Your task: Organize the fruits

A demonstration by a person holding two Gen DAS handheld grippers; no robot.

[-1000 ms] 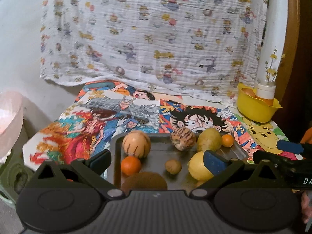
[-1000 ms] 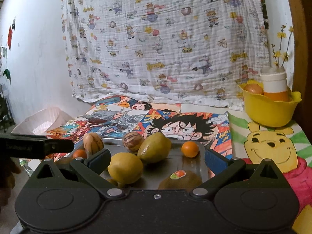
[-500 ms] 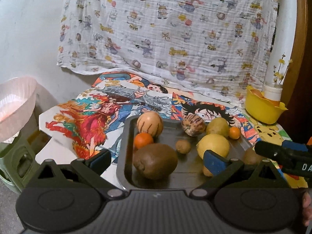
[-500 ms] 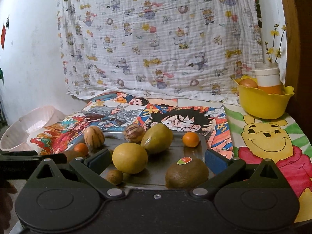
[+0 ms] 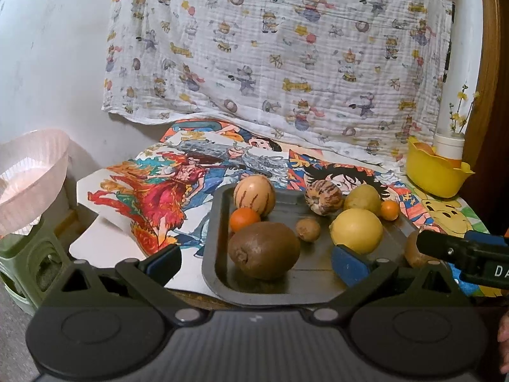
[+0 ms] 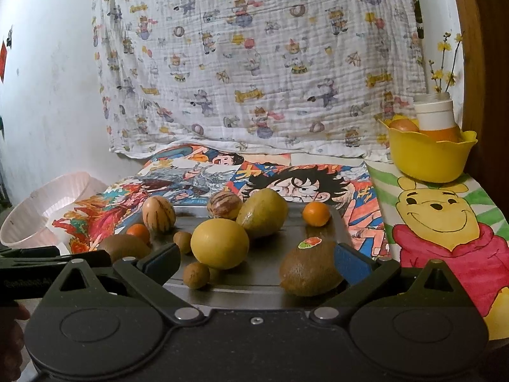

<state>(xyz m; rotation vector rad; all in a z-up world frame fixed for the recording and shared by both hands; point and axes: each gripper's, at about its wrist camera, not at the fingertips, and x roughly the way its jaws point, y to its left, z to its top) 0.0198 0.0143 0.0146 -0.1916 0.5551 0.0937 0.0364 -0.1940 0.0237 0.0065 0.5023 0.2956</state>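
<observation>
- both tongs stand wide and hold nothing: my left gripper (image 5: 256, 262) hangs at the near left of the tray (image 5: 219, 273), my right gripper (image 6: 256, 262) at its near right.
- between the left fingers i see a big kiwi (image 5: 263, 250) lying in the tray's near left corner, not touched by either pad.
- a second kiwi (image 6: 310, 269) with a sticker lies just inside the right gripper's right finger (image 6: 351, 262); i cannot tell if they touch.
- yellow lemon (image 6: 219, 247) sits mid-tray, with a greenish lemon (image 6: 262, 212) behind it, touching or nearly so.
- two striped melons (image 5: 254, 194) (image 5: 323, 197) lie along the far edge.
- one small orange (image 5: 244, 219) sits in front of the left melon, another orange (image 6: 315, 214) at the far right.
- small brown fruits (image 6: 196, 274) (image 6: 183, 241) lie near the lemon.
- yellow bowl (image 6: 428, 156) stands well apart at the far right on the printed cloth (image 6: 439, 222), holding a jar (image 6: 434, 116).
- pink basket (image 5: 30, 172) is off to the left, beyond the cloth.
</observation>
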